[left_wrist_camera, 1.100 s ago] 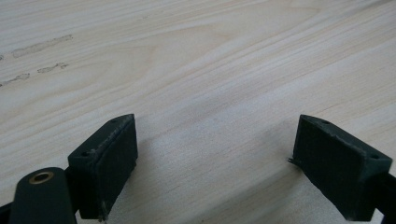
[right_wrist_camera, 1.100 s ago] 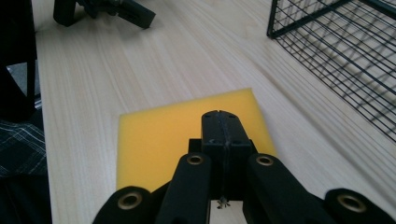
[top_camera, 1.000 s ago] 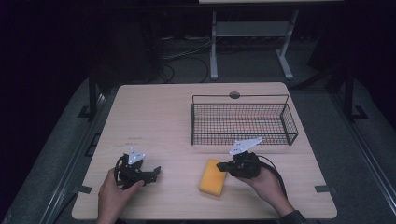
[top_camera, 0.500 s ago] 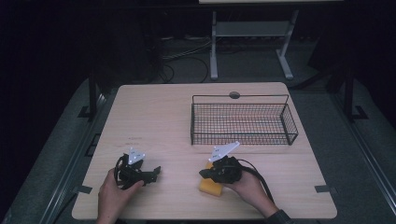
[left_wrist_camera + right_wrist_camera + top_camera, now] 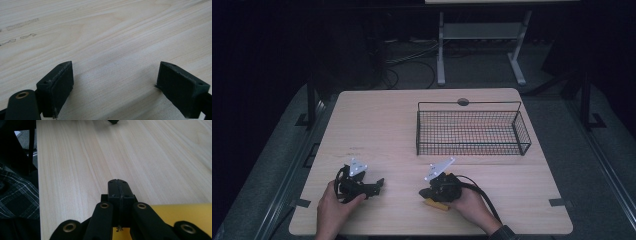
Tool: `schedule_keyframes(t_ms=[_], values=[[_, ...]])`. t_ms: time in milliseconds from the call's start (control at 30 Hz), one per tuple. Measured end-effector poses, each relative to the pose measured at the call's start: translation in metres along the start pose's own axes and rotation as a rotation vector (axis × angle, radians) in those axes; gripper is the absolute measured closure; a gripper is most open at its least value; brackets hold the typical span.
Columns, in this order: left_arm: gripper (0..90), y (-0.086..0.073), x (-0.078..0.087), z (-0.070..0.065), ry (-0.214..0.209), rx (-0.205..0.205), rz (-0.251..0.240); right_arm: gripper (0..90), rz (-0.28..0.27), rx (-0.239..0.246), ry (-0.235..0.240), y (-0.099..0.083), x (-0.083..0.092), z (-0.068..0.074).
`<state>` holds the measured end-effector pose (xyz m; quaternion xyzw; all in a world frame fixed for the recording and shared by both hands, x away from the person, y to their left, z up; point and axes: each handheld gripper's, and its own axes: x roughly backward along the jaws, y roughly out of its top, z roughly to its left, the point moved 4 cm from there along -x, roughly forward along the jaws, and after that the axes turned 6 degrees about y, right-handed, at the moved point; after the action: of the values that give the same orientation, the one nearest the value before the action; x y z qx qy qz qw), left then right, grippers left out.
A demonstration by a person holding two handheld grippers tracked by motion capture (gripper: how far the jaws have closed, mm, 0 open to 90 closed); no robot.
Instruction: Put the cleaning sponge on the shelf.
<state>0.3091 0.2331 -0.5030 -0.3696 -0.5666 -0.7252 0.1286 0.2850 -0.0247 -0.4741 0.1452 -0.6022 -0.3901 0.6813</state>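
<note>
**Closed jaws over the sponge, basket waiting**

The right hand-held gripper (image 5: 428, 192) rests over the flat yellow rectangular sponge (image 5: 435, 204), its jaws pressed together with nothing between them. To pick the sponge up well, the jaws should part first, then straddle its short sides before closing. The sponge lies on the pale wooden desk (image 5: 382, 125), near the black wire mesh basket (image 5: 472, 132), toward the person's edge. The basket holds nothing. The left hand-held gripper (image 5: 377, 185), well apart from the basket, stands wide open over bare wood.
</note>
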Motion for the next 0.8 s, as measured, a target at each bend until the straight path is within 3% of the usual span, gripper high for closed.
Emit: schedule_keyframes(t_ms=[300, 800], values=[[12.9, 0.000, 0.000, 0.000, 0.000, 0.000, 0.000, 89.5, 0.001, -0.021, -0.008, -0.009, 0.008, 0.000], [12.9, 0.000, 0.000, 0.000, 0.000, -0.001, 0.000, 89.6, 0.014, -0.053, -0.064, -0.033, 0.033, -0.004]])
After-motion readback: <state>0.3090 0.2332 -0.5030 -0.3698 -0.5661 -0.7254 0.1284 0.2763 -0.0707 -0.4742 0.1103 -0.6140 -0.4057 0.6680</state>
